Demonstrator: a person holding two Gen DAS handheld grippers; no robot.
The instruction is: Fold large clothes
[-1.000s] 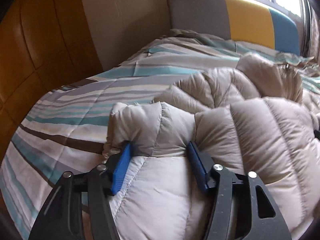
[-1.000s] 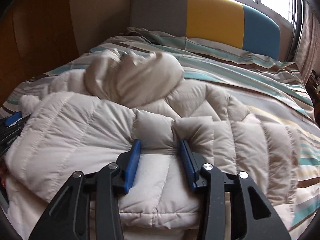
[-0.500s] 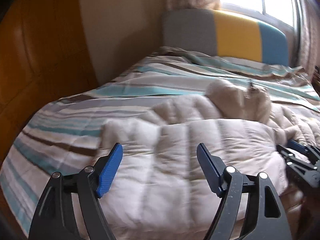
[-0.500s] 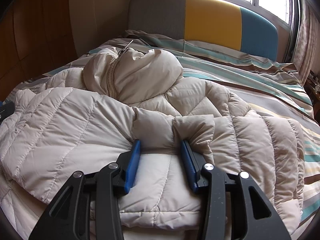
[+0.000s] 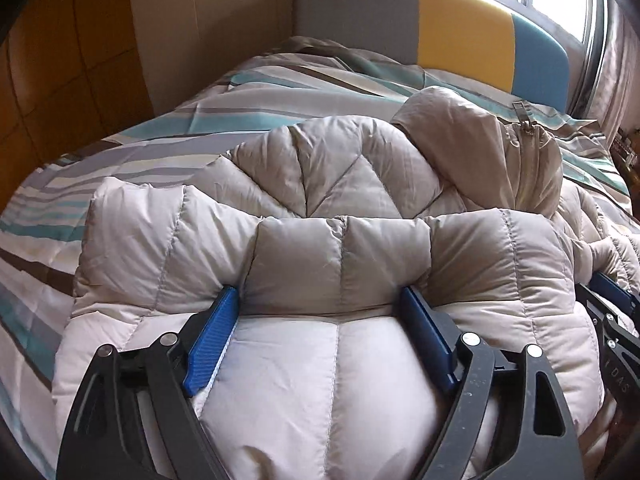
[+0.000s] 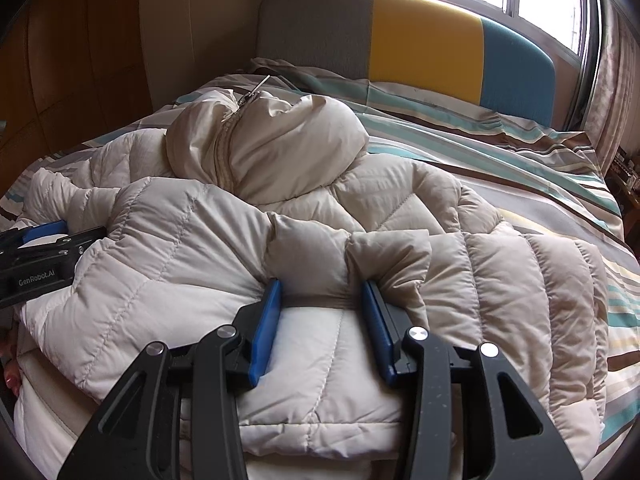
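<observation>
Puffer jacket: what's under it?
Under the beige puffer jacket is a striped duvet, showing on both sides and toward the headboard. The jacket's bottom part is doubled over its own lower layer. Whatever lies beneath the middle is covered.

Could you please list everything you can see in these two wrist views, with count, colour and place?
Puffer jacket: one, beige quilted, spread across the near part of the bed, lower part folded up.
Hood: one, beige, bunched at the jacket's far end, zip closed.
Zip pull: one, metal, sticking up from the top of the hood.
Bedcover: one, striped teal, brown, grey and cream, under the jacket.
Headboard: one, grey, yellow and blue panels, far end of bed.
Curtains: pale patterned, by the window, right.
Wooden panelling: brown, left wall.
Left gripper: black with blue pads, jacket fold between them.
Right gripper: same, clamping a jacket fold.
</observation>
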